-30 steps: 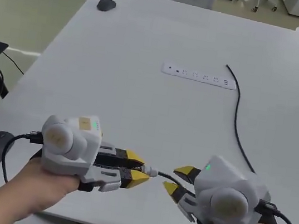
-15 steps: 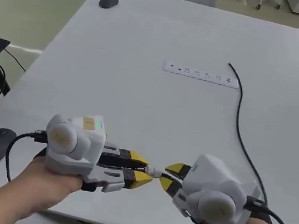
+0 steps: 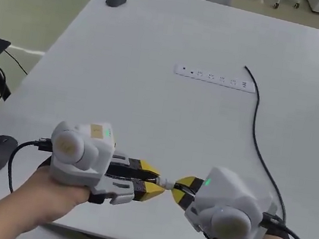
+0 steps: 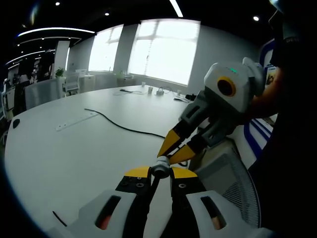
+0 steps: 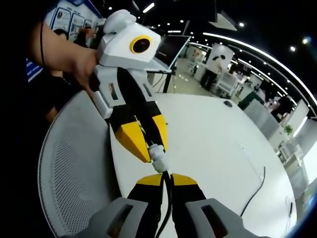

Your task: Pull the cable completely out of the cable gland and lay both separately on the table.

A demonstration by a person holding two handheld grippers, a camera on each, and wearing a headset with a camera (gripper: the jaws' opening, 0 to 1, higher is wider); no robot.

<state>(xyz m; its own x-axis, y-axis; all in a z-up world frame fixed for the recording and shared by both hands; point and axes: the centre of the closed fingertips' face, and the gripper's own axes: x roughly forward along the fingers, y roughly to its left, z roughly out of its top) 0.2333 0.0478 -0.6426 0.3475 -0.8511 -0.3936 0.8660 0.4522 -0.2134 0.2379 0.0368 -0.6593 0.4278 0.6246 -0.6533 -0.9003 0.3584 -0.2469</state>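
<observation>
Low centre in the head view, over the white bench [image 3: 149, 106], the left hand-held gripper [image 3: 156, 182] pinches a small white plastic cable gland [image 4: 159, 167]. The right hand-held gripper [image 3: 176, 189] is closed on its thin black cable [image 5: 167, 188].

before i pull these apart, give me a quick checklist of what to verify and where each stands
1. The left tool is shut on the cable gland: ok.
2. The right tool is shut on the cable, close behind the cable gland: ok.
3. The cable is free of the cable gland: not ok, it runs into it.
4. Bare table ahead for laying both down: ok.
5. The cable gland is loose enough to let the cable slide: cannot tell.
</observation>
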